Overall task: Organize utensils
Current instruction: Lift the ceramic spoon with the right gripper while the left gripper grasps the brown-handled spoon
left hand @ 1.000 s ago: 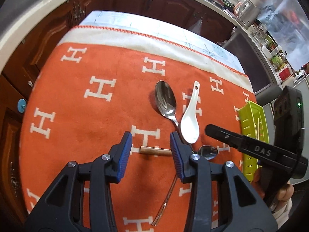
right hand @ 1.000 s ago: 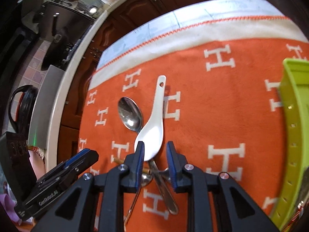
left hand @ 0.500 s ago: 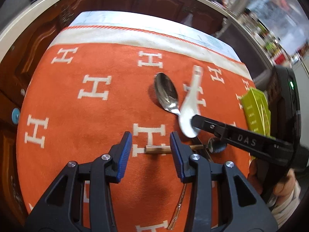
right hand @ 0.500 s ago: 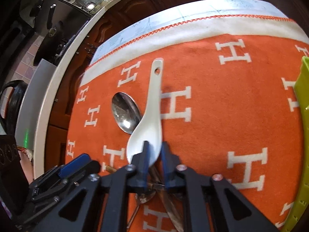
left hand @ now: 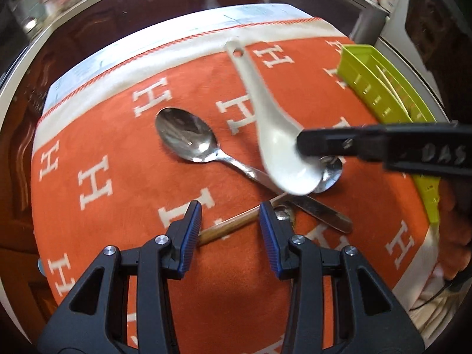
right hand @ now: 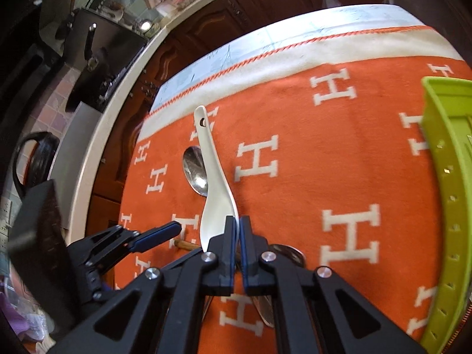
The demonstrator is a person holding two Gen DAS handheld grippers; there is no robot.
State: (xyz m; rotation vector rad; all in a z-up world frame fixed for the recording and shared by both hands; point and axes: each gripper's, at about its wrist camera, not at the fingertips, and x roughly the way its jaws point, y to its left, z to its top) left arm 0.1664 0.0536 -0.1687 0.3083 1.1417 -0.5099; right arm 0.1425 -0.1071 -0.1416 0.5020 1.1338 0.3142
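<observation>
My right gripper (right hand: 237, 225) is shut on the bowl rim of a white ceramic spoon (right hand: 213, 177). The spoon's handle points away toward the blanket's far edge. In the left wrist view the same spoon (left hand: 267, 118) looks blurred, with the right gripper (left hand: 303, 147) pinching its bowl. My left gripper (left hand: 230, 215) is open just above a wooden-handled utensil (left hand: 227, 227), which lies across the gap without touching the pads. A large metal spoon (left hand: 188, 135) lies on the cloth to the left. A smaller metal spoon (left hand: 332, 174) peeks out from under the white one.
An orange blanket (left hand: 118, 135) with white H marks covers the table. A lime-green slotted tray (left hand: 380, 88) holding thin sticks stands at the right edge, also seen as the green tray (right hand: 448, 177). Dark wood cabinets and a counter lie beyond the table.
The right gripper's jaws came together on the white spoon's bowl, and the spoon now sits at a new angle. The left gripper rolled and shifted over the wooden handle, still open.
</observation>
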